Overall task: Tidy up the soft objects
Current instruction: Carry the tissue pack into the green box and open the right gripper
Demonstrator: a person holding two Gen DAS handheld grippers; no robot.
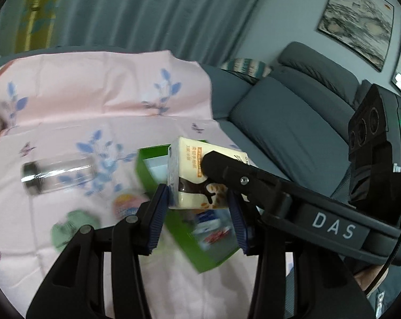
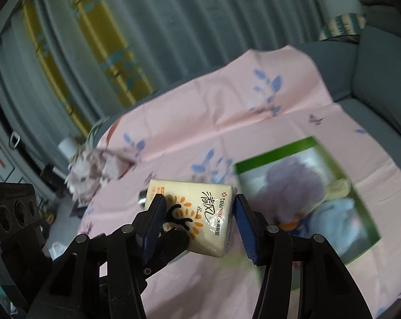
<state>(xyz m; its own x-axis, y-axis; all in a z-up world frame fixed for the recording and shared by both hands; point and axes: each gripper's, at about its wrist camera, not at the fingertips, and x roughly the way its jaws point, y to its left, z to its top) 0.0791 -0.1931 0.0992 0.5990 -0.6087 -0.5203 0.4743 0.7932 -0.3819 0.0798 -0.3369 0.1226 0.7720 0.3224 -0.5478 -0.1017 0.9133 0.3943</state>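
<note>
Pink floral cloth point(image 1: 75, 101) covered the sofa point(image 1: 288, 122) seat, with grey curtains behind it. Held up above the cloth was a tissue pack point(image 1: 189, 175), cream with orange print and a dark tree motif, its soft wrapper dented slightly where it was pinched. The left gripper point(image 1: 197, 212) clamped its near end between blue pads, and the right gripper point(image 2: 200, 218) pinched the same pack from the other side, so both carried it together. Below and just right of the pack sat a green box point(image 2: 301, 146) already holding a purple plush item point(image 2: 296, 183) and something pale blue, though blur made these hard to name. A clear glass jar point(image 1: 56, 175) lay on its side to the left, and a green cloth lump point(image 1: 72, 228) sat nearer. The step in hand seemed to be carrying the pack toward the box; next it would need lowering over the opening, with one gripper letting go first so the pack did not twist.
</note>
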